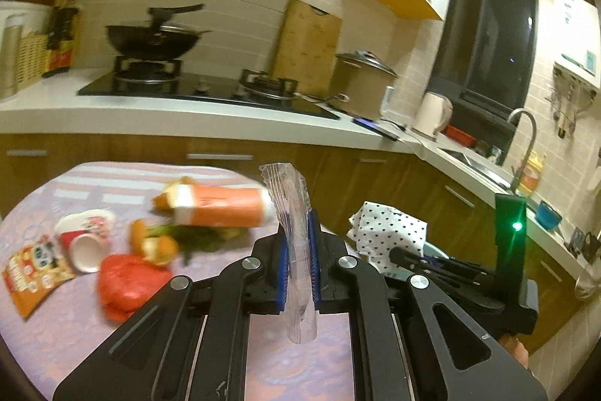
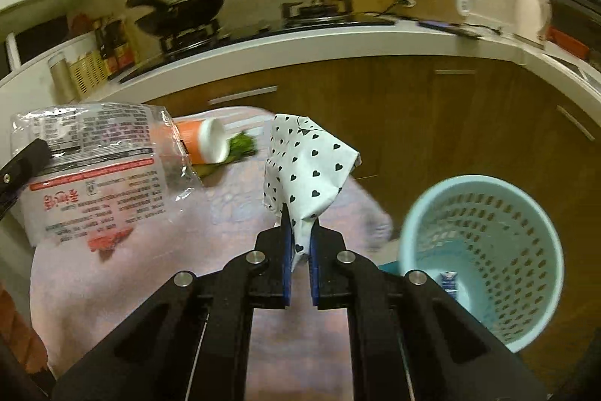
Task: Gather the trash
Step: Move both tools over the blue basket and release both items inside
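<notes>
Wastebasket [image 2: 526,288], small carton [image 2: 449,282] inside

Both tools share one build. The left gripper [image 1: 298,243] has matte black angular arms with triangular cut-outs, round silver screws at the pivots, and blue pads [image 1: 284,262] lining its fingers. The right gripper [image 2: 300,247] looks identical, and behind it stands a black upright block carrying a glowing green light [image 1: 517,226].

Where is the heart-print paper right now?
The heart-print paper is clamped in the right gripper, held above the table's edge, just left of the light blue waste basket; the left wrist view shows it right of the clear wrapper.
</notes>
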`<control>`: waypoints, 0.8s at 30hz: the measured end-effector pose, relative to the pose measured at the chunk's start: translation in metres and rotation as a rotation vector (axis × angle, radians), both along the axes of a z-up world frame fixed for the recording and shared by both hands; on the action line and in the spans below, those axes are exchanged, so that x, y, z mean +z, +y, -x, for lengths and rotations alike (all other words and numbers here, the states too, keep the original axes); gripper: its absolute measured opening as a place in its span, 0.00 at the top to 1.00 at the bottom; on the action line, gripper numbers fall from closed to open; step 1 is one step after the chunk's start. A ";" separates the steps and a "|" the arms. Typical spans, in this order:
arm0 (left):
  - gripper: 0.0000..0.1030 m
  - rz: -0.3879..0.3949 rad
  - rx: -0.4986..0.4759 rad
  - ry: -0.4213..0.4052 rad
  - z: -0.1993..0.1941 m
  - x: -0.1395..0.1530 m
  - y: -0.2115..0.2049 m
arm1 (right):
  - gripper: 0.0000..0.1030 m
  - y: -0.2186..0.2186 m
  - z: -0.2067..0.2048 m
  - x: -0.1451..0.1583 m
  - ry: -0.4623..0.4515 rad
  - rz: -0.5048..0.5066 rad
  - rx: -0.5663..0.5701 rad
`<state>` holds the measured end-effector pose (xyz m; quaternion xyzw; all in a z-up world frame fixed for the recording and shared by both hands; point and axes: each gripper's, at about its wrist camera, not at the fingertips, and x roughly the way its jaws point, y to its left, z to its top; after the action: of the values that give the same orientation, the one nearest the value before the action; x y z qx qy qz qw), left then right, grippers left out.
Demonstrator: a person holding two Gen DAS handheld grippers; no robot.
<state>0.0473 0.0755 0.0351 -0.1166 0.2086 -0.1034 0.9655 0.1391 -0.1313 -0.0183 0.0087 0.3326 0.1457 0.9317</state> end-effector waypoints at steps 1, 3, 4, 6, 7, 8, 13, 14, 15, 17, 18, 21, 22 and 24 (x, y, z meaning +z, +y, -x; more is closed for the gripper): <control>0.93 -0.002 -0.018 0.002 -0.005 0.000 -0.009 | 0.95 -0.007 0.001 0.000 -0.002 0.000 -0.012; 0.93 -0.007 -0.048 0.007 -0.014 -0.001 -0.025 | 0.95 -0.027 0.003 0.003 -0.011 -0.005 -0.046; 0.93 -0.010 -0.065 0.008 -0.018 -0.001 -0.034 | 0.95 -0.037 0.003 0.004 -0.013 -0.010 -0.063; 0.93 -0.020 -0.100 0.012 -0.027 -0.002 -0.053 | 0.95 -0.055 0.004 0.005 -0.013 -0.018 -0.095; 0.93 -0.025 -0.124 0.014 -0.033 -0.002 -0.066 | 0.95 -0.066 0.005 0.005 -0.014 -0.022 -0.113; 0.93 -0.028 -0.138 0.017 -0.036 -0.003 -0.074 | 0.95 -0.074 0.005 0.005 -0.015 -0.025 -0.126; 0.93 -0.059 -0.216 0.025 -0.057 -0.008 -0.120 | 0.95 -0.119 0.006 0.002 -0.012 -0.047 -0.210; 0.93 -0.064 -0.233 0.027 -0.063 -0.009 -0.130 | 0.95 -0.126 0.005 0.000 -0.010 -0.049 -0.222; 0.93 -0.070 -0.246 0.027 -0.066 -0.010 -0.139 | 0.95 -0.134 0.005 -0.002 -0.006 -0.054 -0.236; 0.93 -0.082 -0.271 0.029 -0.073 -0.014 -0.152 | 0.95 -0.146 0.004 -0.007 0.004 -0.058 -0.260; 0.93 -0.086 -0.283 0.033 -0.075 -0.016 -0.159 | 0.95 -0.153 0.003 -0.010 0.011 -0.059 -0.274; 0.93 -0.093 -0.324 0.067 -0.090 -0.029 -0.181 | 0.95 -0.171 -0.002 -0.021 0.046 -0.069 -0.311; 0.93 -0.093 -0.334 0.079 -0.094 -0.032 -0.186 | 0.95 -0.176 -0.004 -0.026 0.060 -0.073 -0.321; 0.93 -0.095 -0.365 0.119 -0.105 -0.044 -0.200 | 0.94 -0.187 -0.007 -0.038 0.100 -0.079 -0.342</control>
<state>0.1519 -0.1241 -0.0094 -0.0371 0.2877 -0.2596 0.9211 0.1466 -0.3181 -0.0562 0.1088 0.3663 -0.0023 0.9241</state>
